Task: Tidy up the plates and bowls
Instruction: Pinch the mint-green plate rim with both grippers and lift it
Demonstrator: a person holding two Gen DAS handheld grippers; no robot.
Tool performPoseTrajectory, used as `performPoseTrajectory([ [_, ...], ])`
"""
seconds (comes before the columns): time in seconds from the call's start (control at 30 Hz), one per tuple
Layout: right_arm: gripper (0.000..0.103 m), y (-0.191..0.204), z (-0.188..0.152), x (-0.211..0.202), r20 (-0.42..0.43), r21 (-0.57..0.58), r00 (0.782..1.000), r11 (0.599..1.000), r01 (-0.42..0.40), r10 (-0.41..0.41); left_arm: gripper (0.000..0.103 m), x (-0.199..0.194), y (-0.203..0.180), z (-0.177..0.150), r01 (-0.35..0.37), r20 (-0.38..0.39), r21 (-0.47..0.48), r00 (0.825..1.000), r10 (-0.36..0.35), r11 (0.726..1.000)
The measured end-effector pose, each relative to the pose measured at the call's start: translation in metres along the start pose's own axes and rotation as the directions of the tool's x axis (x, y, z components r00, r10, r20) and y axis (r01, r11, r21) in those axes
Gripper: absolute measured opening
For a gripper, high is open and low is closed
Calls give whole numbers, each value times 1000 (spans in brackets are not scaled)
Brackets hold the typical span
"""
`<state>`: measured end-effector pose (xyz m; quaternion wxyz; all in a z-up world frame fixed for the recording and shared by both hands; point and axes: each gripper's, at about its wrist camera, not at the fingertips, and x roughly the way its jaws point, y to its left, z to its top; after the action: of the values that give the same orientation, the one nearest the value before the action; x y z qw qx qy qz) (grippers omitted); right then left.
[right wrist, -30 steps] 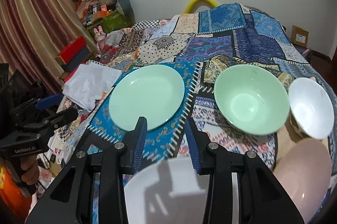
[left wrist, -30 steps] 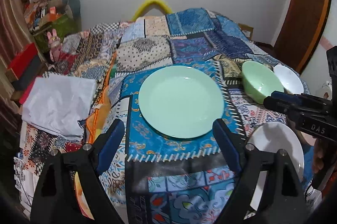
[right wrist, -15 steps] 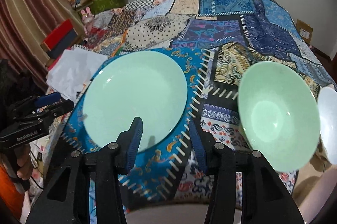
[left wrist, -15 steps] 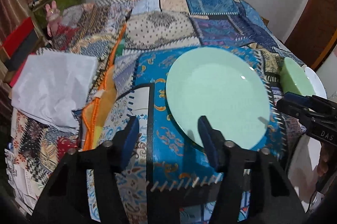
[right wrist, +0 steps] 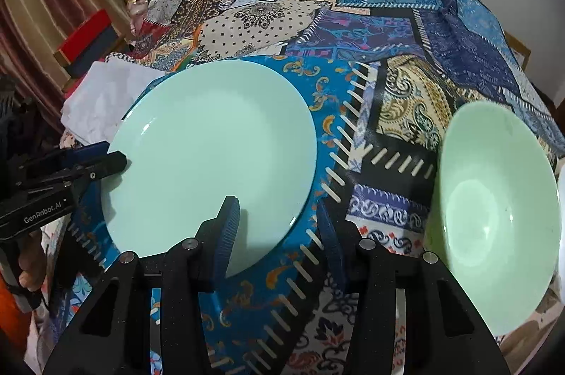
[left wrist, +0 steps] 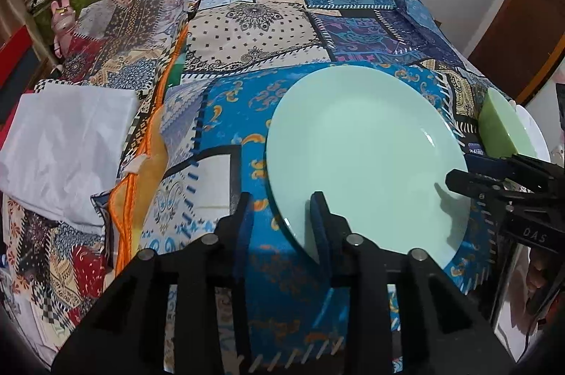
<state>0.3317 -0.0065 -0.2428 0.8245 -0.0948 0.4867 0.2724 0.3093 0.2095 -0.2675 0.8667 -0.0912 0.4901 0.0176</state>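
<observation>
- Left wrist view: the left gripper [left wrist: 282, 219] is low over a patchwork quilt [left wrist: 254, 22], its blue-padded fingers [left wrist: 319, 226] parted to a moderate gap.
- The near-left rim of a mint-green plate [left wrist: 367, 156] lies between those fingers; the right pad sits over the plate's surface, the left pad over the blue patch of cloth beside it. Whether either pad touches the rim cannot be told.
- The plate rests flat on the blue and orange patch of the quilt.
- At the right edge, the right gripper [left wrist: 459, 179] reaches in over the plate's far-right rim; its gap is hard to read from this side.
- Behind it a light green bowl [left wrist: 501, 131] shows edge-on, with a white bowl [left wrist: 536, 135] just beyond it.
- A folded white cloth [left wrist: 63, 149] lies on the quilt, well to the left of the plate.
- Right wrist view: the right gripper [right wrist: 279, 230] has its fingers held apart, straddling the plate's [right wrist: 212, 156] near-right rim, one pad above the plate and one over the cloth outside it.
- The left gripper [right wrist: 116, 159] comes in from the left, its tips at the plate's left rim.
- The light green bowl [right wrist: 494, 212] sits to the right of the plate, apart from it, open side up.
- The white cloth [right wrist: 102, 99] lies behind the plate's left side.
</observation>
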Motion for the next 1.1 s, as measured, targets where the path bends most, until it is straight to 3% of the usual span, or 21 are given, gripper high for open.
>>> performPoseTrajectory([
  [0.17, 36, -4, 5, 7, -14, 21, 1000, 1000, -17, 18, 24, 8, -1, 6, 31, -14, -3, 999, -31, 1000],
  [0.5, 27, -8, 8, 8, -20, 54, 999, 998, -28, 29, 24, 7, -4, 8, 38, -37, 16, 999, -37, 999],
  [1.1, 27, 0, -17, -24, 28, 3, 999, 999, -38, 38, 24, -43, -19, -23, 24, 19, 36, 1000, -25, 999],
])
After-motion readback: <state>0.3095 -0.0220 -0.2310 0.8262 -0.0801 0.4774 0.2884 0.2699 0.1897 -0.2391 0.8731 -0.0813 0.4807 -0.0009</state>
